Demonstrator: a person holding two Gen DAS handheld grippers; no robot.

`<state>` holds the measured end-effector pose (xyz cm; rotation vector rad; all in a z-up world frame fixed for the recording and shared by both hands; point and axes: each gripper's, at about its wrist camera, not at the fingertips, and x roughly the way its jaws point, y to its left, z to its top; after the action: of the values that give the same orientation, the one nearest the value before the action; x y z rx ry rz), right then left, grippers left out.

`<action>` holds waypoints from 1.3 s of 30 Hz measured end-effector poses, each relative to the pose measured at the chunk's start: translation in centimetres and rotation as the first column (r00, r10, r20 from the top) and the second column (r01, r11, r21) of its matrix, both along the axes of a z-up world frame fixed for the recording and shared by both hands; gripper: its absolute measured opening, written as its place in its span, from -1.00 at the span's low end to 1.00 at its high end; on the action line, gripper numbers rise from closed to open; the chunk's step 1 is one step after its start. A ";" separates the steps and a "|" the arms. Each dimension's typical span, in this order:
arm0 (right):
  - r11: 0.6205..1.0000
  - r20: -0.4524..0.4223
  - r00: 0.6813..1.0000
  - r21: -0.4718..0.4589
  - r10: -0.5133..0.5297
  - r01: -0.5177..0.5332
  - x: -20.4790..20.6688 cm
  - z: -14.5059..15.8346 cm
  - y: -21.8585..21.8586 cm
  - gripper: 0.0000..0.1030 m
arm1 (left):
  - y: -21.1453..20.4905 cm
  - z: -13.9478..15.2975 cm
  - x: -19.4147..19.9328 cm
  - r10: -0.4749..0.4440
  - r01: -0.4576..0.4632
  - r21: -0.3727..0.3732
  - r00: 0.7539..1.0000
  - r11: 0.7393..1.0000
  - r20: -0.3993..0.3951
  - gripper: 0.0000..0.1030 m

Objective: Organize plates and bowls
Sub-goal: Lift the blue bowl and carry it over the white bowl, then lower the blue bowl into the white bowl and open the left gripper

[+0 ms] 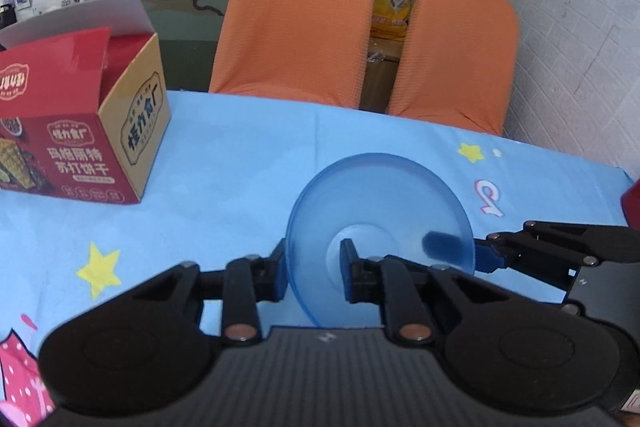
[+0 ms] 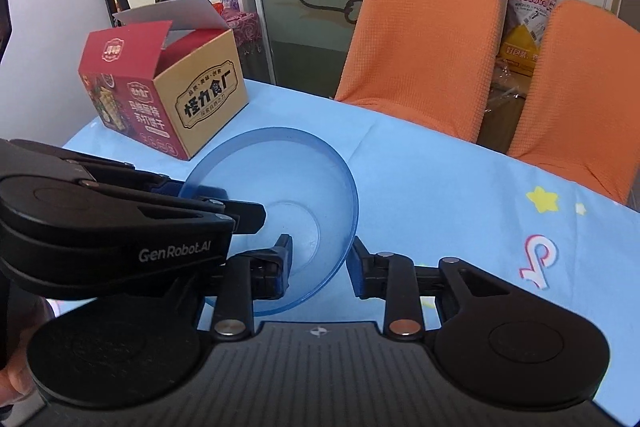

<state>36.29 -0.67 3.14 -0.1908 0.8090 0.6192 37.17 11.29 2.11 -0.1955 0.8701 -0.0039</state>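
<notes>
step: lifting blue bowl (image 1: pixel 380 223) above table (image 1: pixel 240 155) | left claw (image 1: pixel 316 267) and right claw (image 2: pixel 320 263) each clamped on its rim | next: carry level, matched hands, find stacking spot

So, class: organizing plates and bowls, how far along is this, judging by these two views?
Done: nothing looks stacked or put away. In hand: the blue bowl, with the left tongs and right tongs each clamped on its rim at opposite sides. Left: setting it down somewhere; no other dishes are visible.
</notes>
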 end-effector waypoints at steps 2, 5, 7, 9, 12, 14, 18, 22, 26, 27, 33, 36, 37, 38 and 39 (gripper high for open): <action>1.000 0.012 1.000 -0.014 -0.012 0.012 -2.2 0.8 -1.4 0.09 | -1.5 0.9 -2.0 -0.020 0.021 -0.013 1.000 1.000 0.007 -0.72; 0.999 0.024 0.999 -0.024 -0.045 0.046 -5.3 1.7 -4.2 0.10 | -4.3 1.4 -5.2 -0.059 0.060 -0.046 0.998 0.997 0.009 -0.72; 0.997 0.030 0.997 -0.032 -0.075 0.076 -7.6 1.9 -6.2 0.11 | -6.1 1.3 -7.1 -0.087 0.087 -0.071 0.996 0.994 0.000 -0.72; 0.993 0.033 0.994 -0.043 -0.109 0.110 -9.9 1.9 -8.2 0.12 | -8.0 0.8 -8.7 -0.119 0.117 -0.095 0.993 0.989 -0.014 -0.72; 0.986 0.027 0.987 -0.053 -0.159 0.160 -12.9 1.2 -10.8 0.12 | -10.9 -0.1 -11.3 -0.171 0.165 -0.122 0.985 0.979 -0.040 -0.72; 0.981 0.022 0.983 -0.059 -0.183 0.184 -14.5 0.6 -12.2 0.12 | -12.7 -0.6 -12.8 -0.204 0.197 -0.116 0.978 0.973 -0.050 -0.72; 0.975 0.014 0.976 -0.044 -0.217 0.218 -17.1 -0.7 -14.0 0.15 | -15.0 -1.4 -15.1 -0.248 0.241 -0.097 0.967 0.966 -0.057 -0.71; 0.974 0.007 0.975 -0.031 -0.223 0.223 -17.9 -1.9 -14.5 0.12 | -15.7 -2.4 -15.7 -0.247 0.243 -0.069 0.966 0.968 -0.071 -0.70; 0.976 0.033 0.975 -0.010 -0.219 0.219 -18.4 -2.4 -14.4 0.09 | -15.8 -2.9 -16.0 -0.239 0.237 -0.030 0.969 0.971 -0.057 -0.69; 0.975 0.041 0.974 -0.005 -0.221 0.221 -18.5 -2.4 -14.5 0.10 | -15.6 -2.9 -15.9 -0.239 0.237 -0.035 0.970 0.971 -0.054 -0.64; 0.951 0.186 0.933 0.027 -0.307 0.307 -20.9 -1.2 -16.6 0.64 | -14.3 -1.1 -17.3 -0.228 0.229 -0.020 0.972 0.973 0.058 0.73; 0.934 0.232 0.905 0.101 -0.357 0.342 -22.8 -0.6 -17.4 1.00 | -14.0 0.9 -19.3 -0.212 0.205 0.062 0.961 0.977 0.179 0.80; 0.928 0.250 0.894 0.118 -0.371 0.352 -23.4 -0.7 -17.4 1.00 | -13.9 1.4 -19.9 -0.206 0.194 0.077 0.955 0.978 0.213 0.82; 0.923 0.263 0.885 0.136 -0.384 0.360 -24.1 -0.9 -17.3 1.00 | -13.8 1.8 -20.5 -0.201 0.185 0.087 0.949 0.979 0.243 0.86; 0.919 0.265 0.881 0.150 -0.391 0.363 -24.5 -1.2 -17.2 1.00 | -13.6 2.4 -21.1 -0.197 0.176 0.098 0.941 0.979 0.276 0.99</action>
<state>11.76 -17.83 1.98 -0.0295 0.5082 0.2486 16.05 -2.30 4.50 -0.0413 0.5974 -0.1737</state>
